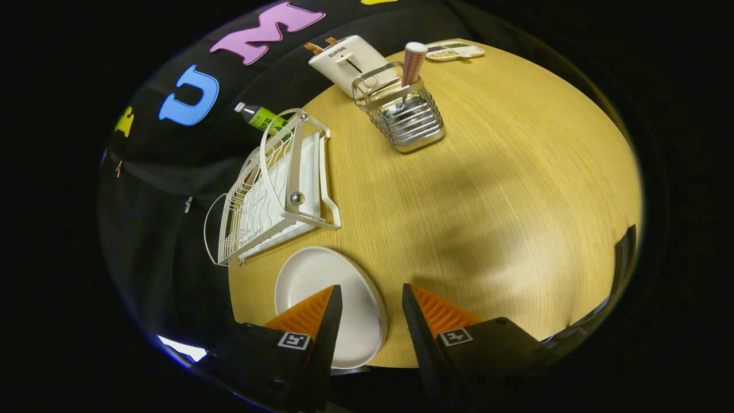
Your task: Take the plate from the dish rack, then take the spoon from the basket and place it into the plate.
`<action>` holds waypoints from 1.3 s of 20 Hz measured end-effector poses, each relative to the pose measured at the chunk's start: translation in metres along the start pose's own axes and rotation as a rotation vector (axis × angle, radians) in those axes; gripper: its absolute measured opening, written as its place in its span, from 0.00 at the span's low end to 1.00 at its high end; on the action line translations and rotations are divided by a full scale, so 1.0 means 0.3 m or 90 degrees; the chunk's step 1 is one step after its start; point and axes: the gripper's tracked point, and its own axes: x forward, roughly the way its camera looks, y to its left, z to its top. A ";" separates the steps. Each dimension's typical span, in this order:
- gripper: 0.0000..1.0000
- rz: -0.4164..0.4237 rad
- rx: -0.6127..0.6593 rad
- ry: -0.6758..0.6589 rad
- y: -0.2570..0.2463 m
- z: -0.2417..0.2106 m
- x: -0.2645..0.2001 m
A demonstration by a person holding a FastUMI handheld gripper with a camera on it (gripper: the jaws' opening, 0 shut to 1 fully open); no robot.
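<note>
One round wooden table (pixel 487 189) carried everything in the booth, pale yellow grain catching the light, dark cloth wall behind it. Over on the left, the white wire dish rack (pixel 275 189) sat at the table's edge, tilted in the fisheye, and a green bottle (pixel 261 117) lay just behind it. The white plate (pixel 321 287) was already out, flat on the table right in front of the rack, close to the near edge. Moving along: a cream toaster (pixel 347 60) stood at the back, and just beside it the metal wire basket (pixel 401 112), with the spoon (pixel 413 62) standing upright inside, its patterned handle poking up above the rim. Further right, a small tray (pixel 456 51) rested at the far edge. And the gripper (pixel 371 301): fingers spread apart, nothing between them, hanging above the table with one finger over the plate and the other over bare wood.
</note>
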 end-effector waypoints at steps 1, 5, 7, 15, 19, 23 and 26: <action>0.68 -0.002 -0.023 -0.019 0.003 0.033 -0.022; 0.91 -0.032 -0.129 -0.098 0.001 0.213 -0.143; 0.91 -0.062 -0.180 -0.136 -0.017 0.320 -0.185; 0.92 -0.116 -0.258 -0.183 -0.088 0.575 -0.135; 0.90 -0.105 -0.251 -0.170 -0.105 0.617 -0.072; 0.44 -0.106 -0.252 -0.161 -0.119 0.631 -0.037; 0.18 -0.106 -0.239 -0.151 -0.120 0.630 -0.033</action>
